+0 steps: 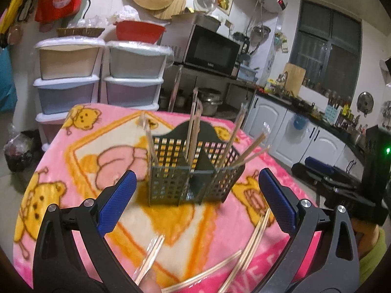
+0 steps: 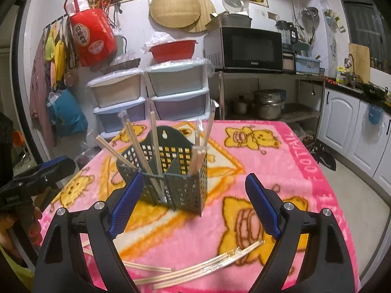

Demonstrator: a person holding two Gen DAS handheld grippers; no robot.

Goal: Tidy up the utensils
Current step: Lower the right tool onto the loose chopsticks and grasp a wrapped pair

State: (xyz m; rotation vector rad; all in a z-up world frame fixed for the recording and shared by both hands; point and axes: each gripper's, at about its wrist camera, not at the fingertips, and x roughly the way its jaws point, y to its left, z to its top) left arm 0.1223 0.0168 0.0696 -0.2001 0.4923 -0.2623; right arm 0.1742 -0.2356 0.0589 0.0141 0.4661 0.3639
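The loose chopsticks (image 2: pixel 202 267), still in clear wrappers, lie in a fan on the pink blanket (image 2: pixel 305 171) at the near edge of the table, in front of the holder and below both tools. More wrapped pairs (image 1: pixel 149 256) lie toward the left in the left wrist view, close under that tool.

The dark green perforated holder (image 2: pixel 171 183) stands upright near the middle of the blanket. It has divided compartments, and several chopsticks (image 2: pixel 136 146) already stand in them, leaning outward in different directions.

The left gripper (image 1: pixel 195 195) is released, its blue pads wide apart with nothing between them. The right gripper (image 2: pixel 193 202) is likewise spread wide and empty. Both point down toward the table, on either side of the holder as seen from each camera.

Judgement: sorting is partly done; the pairs on the blanket remain to be picked up.

Risks:
- The wrappers look slick and the sticks thin; a grip on one end may let a pair pivot or slip.
- The soft blanket gives beneath the sticks, so pads may catch fabric instead.
- The holder appears light; the outward-leaning chopsticks may be knocked on insertion and tip it.
- The two tools work close together and may collide.
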